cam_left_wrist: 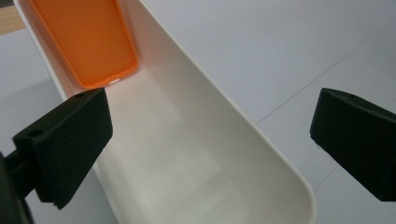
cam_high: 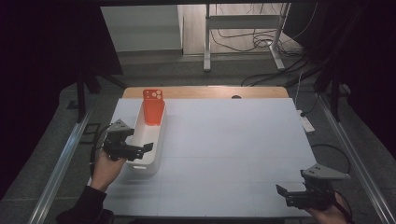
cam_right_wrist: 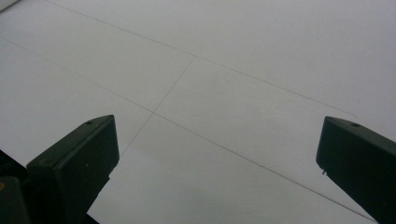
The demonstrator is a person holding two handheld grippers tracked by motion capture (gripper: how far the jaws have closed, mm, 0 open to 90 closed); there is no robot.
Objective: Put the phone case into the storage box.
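Left gripper (cam_high: 148, 147) hangs over the near end of the white bin (cam_high: 140, 164), jaws spread wide and empty. The orange phone case (cam_high: 153, 108) leans inside the bin's far end. Risky bit: a low jaw could clip the rim and tip the bin. Right gripper (cam_high: 281, 192) idles near the table's front edge, jaws also spread.

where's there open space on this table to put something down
The white table top is bare from the white bin across to the right gripper, and along the far edge. It is crowded only at the left: the bin holds an orange phone case leaning at its far end, with the left gripper over its near end.
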